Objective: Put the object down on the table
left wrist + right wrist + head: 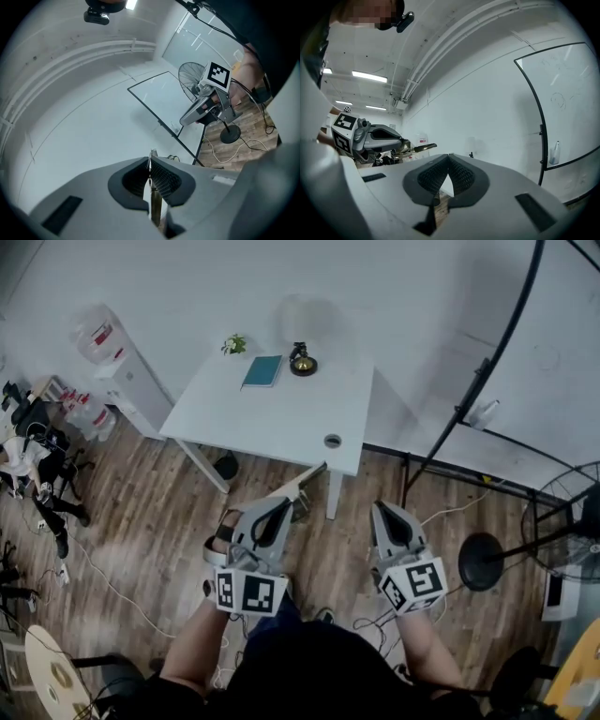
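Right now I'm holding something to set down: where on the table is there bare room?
The table is bare across its whole near half, from the left corner to the cable hole near the right front edge. The far edge is crowded: plant, book and a dark round ornament sit side by side.

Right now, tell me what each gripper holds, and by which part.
The left gripper is shut on a thin flat object, pinched edge-on between its pads; which part cannot be told. The right gripper is shut and holds nothing.
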`<act>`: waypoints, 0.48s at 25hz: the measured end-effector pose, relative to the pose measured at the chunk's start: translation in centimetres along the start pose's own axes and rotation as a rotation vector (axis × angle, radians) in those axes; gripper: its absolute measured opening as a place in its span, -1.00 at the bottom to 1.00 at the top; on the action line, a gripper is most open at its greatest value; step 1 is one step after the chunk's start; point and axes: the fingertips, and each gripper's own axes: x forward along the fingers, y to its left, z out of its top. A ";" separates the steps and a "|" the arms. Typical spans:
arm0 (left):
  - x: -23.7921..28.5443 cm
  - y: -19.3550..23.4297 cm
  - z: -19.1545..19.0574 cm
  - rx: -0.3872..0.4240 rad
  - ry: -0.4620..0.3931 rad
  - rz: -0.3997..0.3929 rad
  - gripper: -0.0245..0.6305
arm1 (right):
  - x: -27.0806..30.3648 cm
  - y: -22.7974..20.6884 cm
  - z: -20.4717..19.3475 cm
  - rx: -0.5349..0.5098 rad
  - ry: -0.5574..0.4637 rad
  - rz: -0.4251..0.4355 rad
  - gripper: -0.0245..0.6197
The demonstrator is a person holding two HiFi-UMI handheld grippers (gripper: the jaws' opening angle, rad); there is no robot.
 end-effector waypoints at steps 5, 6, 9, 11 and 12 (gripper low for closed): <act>1.3 1.6 -2.1 -0.009 -0.002 0.005 -0.89 | 2.4 -0.3 -0.7 0.003 0.021 -0.010 -0.91; 1.7 2.0 -2.6 -0.009 -0.006 0.003 -0.89 | 3.1 -0.4 -0.8 0.006 0.027 -0.013 -0.91; 2.8 3.3 -4.3 -0.020 -0.016 -0.009 -0.89 | 5.3 -0.2 -0.9 0.001 0.037 -0.028 -0.91; 3.8 4.4 -5.5 -0.031 -0.023 -0.018 -0.89 | 7.0 -0.1 -0.8 -0.005 0.046 -0.037 -0.91; 4.3 4.9 -6.1 -0.037 -0.027 -0.024 -0.89 | 7.9 -0.1 -0.8 -0.007 0.050 -0.042 -0.91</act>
